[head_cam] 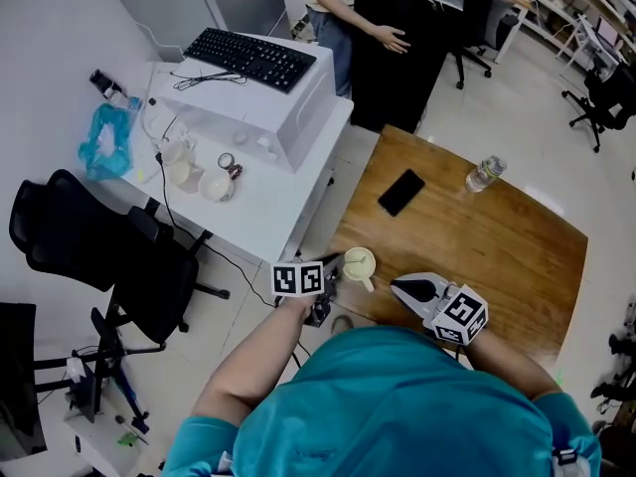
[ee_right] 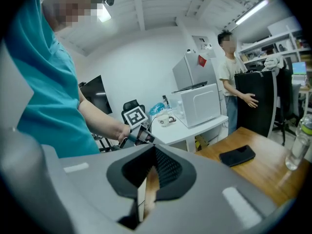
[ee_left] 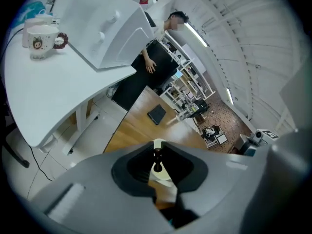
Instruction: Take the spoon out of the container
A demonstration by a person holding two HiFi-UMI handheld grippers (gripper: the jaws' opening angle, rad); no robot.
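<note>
Left gripper (ee_left: 157,149) is clenching on the thin dark handle of the spoon (ee_left: 157,162), which is standing up out of the container, a cream cup (ee_left: 160,175) sitting near the edge of the wooden table (head_cam: 497,256). Right gripper (ee_right: 152,150) is hovering near the cup, its jaws pressed together on nothing. The spoon is looking stiff, light, narrow and probably slick, so it is asking for a firm pinch high on the handle and a straight lift. Whether the cup is holding anything else, I cannot tell.
</note>
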